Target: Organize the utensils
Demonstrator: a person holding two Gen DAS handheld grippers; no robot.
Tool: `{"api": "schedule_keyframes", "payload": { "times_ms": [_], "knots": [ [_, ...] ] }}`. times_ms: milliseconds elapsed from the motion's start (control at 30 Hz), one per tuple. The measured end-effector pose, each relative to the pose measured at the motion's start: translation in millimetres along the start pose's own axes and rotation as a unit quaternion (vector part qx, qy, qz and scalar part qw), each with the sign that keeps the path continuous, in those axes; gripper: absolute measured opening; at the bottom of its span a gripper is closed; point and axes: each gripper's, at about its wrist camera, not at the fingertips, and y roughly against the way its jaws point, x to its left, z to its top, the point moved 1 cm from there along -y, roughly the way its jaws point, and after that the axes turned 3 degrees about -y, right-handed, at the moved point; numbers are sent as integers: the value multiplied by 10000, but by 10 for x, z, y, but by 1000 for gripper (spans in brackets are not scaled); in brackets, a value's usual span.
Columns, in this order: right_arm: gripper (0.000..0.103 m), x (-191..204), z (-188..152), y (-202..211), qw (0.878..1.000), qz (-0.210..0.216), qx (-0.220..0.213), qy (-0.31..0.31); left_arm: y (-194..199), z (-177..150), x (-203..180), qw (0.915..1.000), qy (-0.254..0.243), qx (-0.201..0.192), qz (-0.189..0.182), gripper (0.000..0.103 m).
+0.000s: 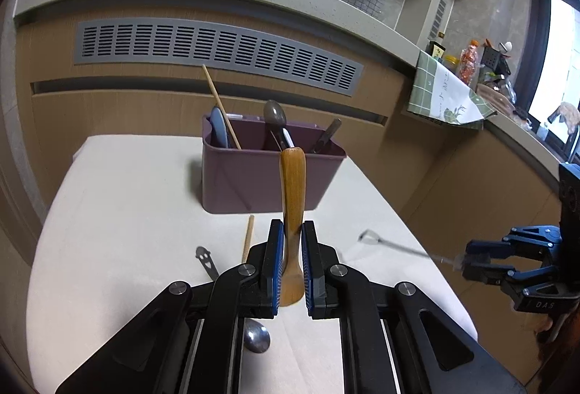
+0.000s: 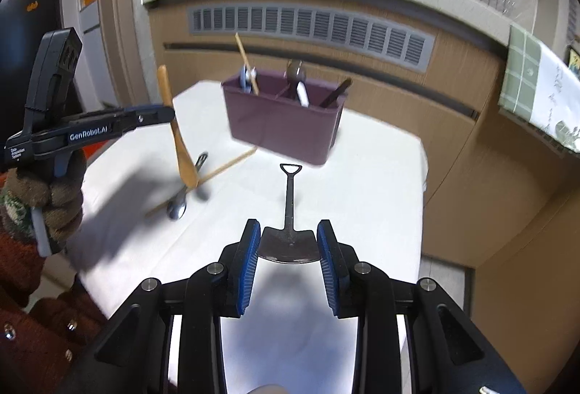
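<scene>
My left gripper (image 1: 292, 225) is shut on a wooden spoon (image 1: 293, 183), which stands upright above the white table, handle end up. It is held in front of the purple utensil caddy (image 1: 268, 176). The right wrist view shows that spoon (image 2: 177, 140) in the left gripper (image 2: 170, 114), left of the caddy (image 2: 282, 125). My right gripper (image 2: 289, 225) is shut on the blade of a small metal shovel-shaped spoon (image 2: 289, 198), lifted off the table with its handle pointing at the caddy. On the table lie a wooden chopstick (image 1: 248, 238) and a metal spoon (image 1: 256, 339).
The caddy holds a chopstick (image 1: 221, 103), a blue spoon (image 1: 219, 129), a grey spoon (image 1: 274, 113) and a dark-handled utensil (image 1: 328, 136). Behind the table (image 1: 119, 212) runs a wooden counter front with a grey vent (image 1: 217, 45). A checked cloth (image 1: 446, 93) hangs at right.
</scene>
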Motion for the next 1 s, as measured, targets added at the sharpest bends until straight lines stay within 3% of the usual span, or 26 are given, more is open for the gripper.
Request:
{"api": "schedule_keyframes", "payload": {
  "times_ms": [233,433,533,800,1000],
  "knots": [
    [29,29,-1,-19,9946,414,953,-52,12,-96,18,9998,80,-3,-157,10],
    [29,16,95,-376,9825,587,1756,-221,-17,-166,140,9997,212,61,-127,10],
    [29,32,198,-496,9849,434,1674,-104,-37,-181,183,9996,254,74,-77,10],
    [29,143,474,-748,9948,149,962,289,-101,-193,229,9995,285,158,6,10],
    [29,135,632,-955,9974,7,686,238,-145,-203,213,9993,281,238,36,10]
  ]
}}
